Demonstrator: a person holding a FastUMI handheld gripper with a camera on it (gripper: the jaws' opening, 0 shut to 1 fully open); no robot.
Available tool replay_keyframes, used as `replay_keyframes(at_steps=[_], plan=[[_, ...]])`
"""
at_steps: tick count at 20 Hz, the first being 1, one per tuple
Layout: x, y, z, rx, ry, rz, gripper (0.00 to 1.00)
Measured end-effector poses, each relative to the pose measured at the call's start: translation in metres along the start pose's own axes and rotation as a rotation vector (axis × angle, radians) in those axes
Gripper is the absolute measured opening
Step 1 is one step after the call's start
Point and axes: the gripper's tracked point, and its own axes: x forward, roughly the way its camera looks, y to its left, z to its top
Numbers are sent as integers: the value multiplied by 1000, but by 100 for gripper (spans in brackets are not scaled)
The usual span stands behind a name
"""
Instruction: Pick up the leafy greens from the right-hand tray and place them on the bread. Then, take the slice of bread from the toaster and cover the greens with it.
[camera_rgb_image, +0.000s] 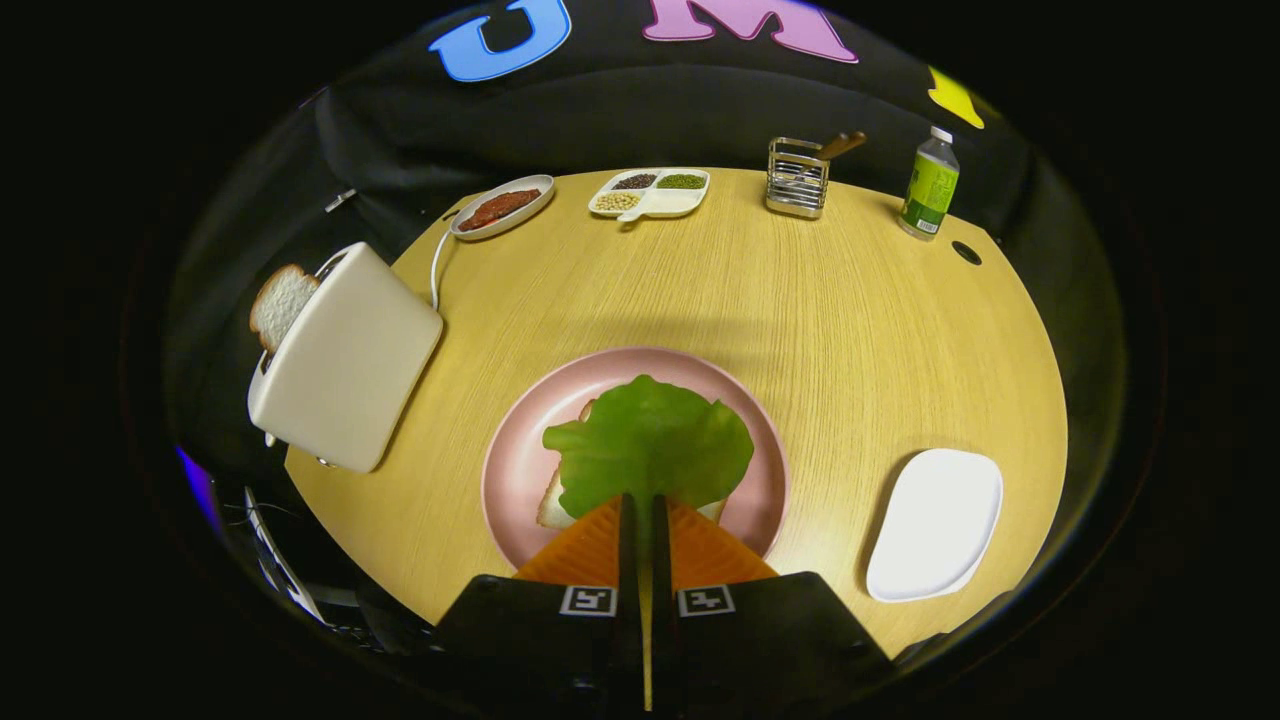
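The leafy greens hang just ahead of my gripper, whose orange fingers are shut on the leaf's near edge. Under the leaf lies a slice of bread on a pink plate; the leaf hides most of the slice. Whether the leaf rests on the bread or hovers above it is unclear. To the left stands a white toaster with a second slice of bread sticking out of its slot. The white right-hand tray sits to the right of the plate.
At the table's far edge stand an oval dish of red food, a divided tray of grains, a wire rack with a wooden-handled tool and a green-labelled bottle. The toaster's cord runs back from it.
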Motion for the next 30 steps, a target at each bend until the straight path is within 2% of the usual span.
replay_keyframes(at_steps=[3,5,9,14,19,24,30], plan=[[1,2,-2,6,15,11,17],[-1,3,0,10,8,14,32],[-11,5,10,47,-31,27,99],[-51,10,44,74,-178,4,99],[-120,41,107,-12,-435,-2,99],[-181,108,170,-116,-643,50,99],[-192,211,200,-213,-697,172,98]])
